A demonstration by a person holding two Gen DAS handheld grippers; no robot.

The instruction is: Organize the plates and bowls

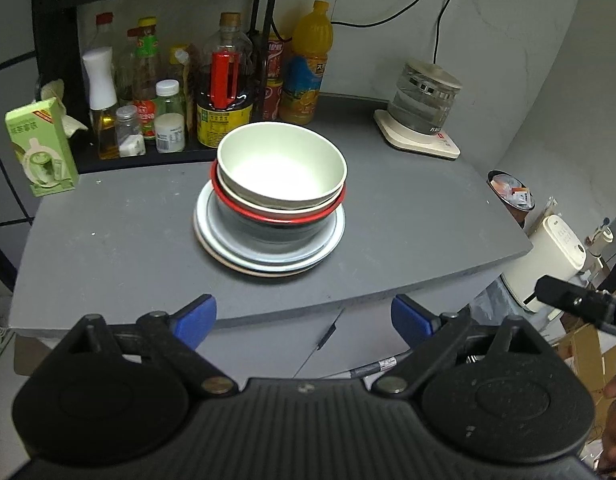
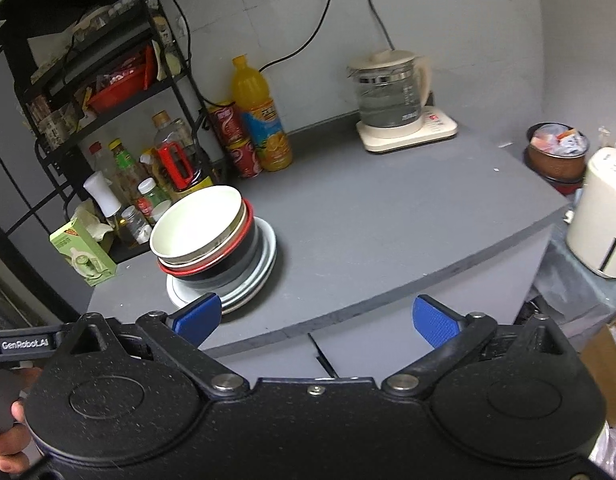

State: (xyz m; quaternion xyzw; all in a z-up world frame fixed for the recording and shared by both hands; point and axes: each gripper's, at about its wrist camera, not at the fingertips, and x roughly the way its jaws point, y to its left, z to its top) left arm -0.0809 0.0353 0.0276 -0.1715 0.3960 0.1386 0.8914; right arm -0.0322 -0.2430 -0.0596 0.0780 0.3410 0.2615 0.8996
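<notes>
A stack of dishes stands mid-counter. A pale green bowl (image 1: 281,164) sits on top, nested in a red-rimmed bowl (image 1: 279,216) and a dark bowl, on several plates (image 1: 267,256). The stack also shows in the right wrist view, with the green bowl (image 2: 195,224) above the plates (image 2: 263,268). My left gripper (image 1: 303,322) is open and empty, back at the counter's front edge, short of the stack. My right gripper (image 2: 318,320) is open and empty at the front edge, with the stack ahead on its left.
A black rack (image 1: 155,80) with bottles and jars stands at the back left, a green carton (image 1: 39,148) beside it. An orange juice bottle (image 1: 308,64) and cans stand behind the stack. A glass kettle (image 1: 424,100) sits back right on the grey counter (image 1: 408,220). A white appliance (image 2: 604,212) stands off the right edge.
</notes>
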